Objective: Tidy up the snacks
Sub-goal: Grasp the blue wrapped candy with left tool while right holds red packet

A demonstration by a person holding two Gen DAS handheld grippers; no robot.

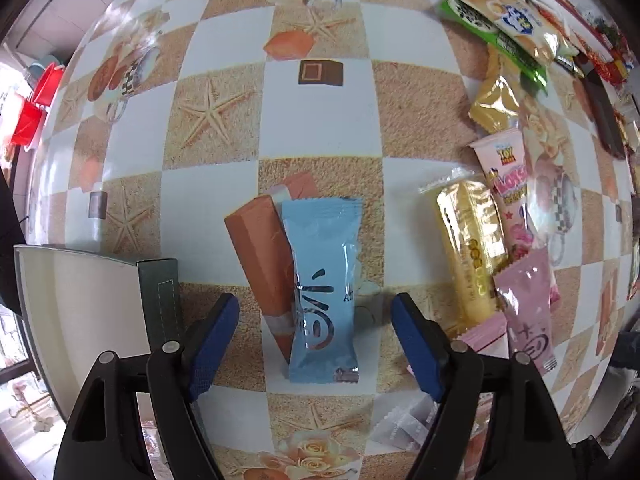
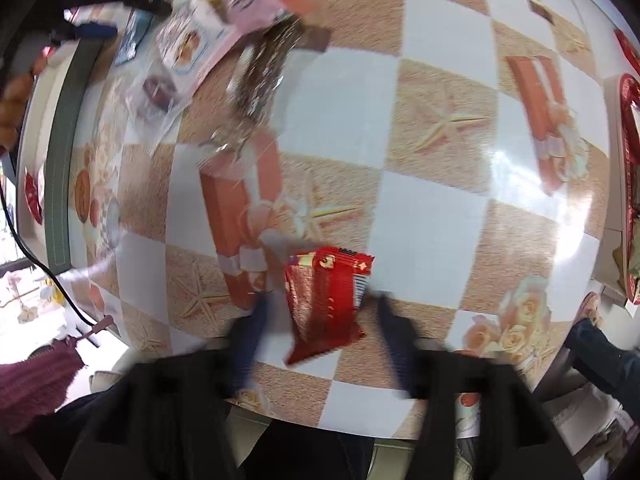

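My left gripper (image 1: 315,334) hangs over the table with its blue-padded fingers (image 1: 212,346) spread wide apart, gripping nothing. Between them lies a light blue snack packet (image 1: 324,292), flat on the checkered tablecloth (image 1: 320,128), its long side pointing away from me; neither pad touches it. An orange bar shape sits just left of the packet and partly under its edge, though I cannot tell whether it is a real snack or only part of the cloth's print. To my left a white box (image 1: 80,304) with a dark green edge rests on the table. To my right lies a pink packet (image 1: 528,308), just beyond it a yellow-gold bar (image 1: 468,252) and a pink Toy Story wrapper (image 1: 508,184) side by side. Farther off, at the table's far right corner, there is a heap of mixed snacks (image 1: 512,28), with a gold pouch (image 1: 496,100) near its edge.

My right gripper (image 2: 320,312) is blurred, but its fingers (image 2: 248,340) stand apart with a red snack packet (image 2: 326,304) lying on the cloth between them, tilted, and not clamped. Beyond it, toward the upper left, a clutter of pink and clear wrappers (image 2: 224,28) is smeared by motion.
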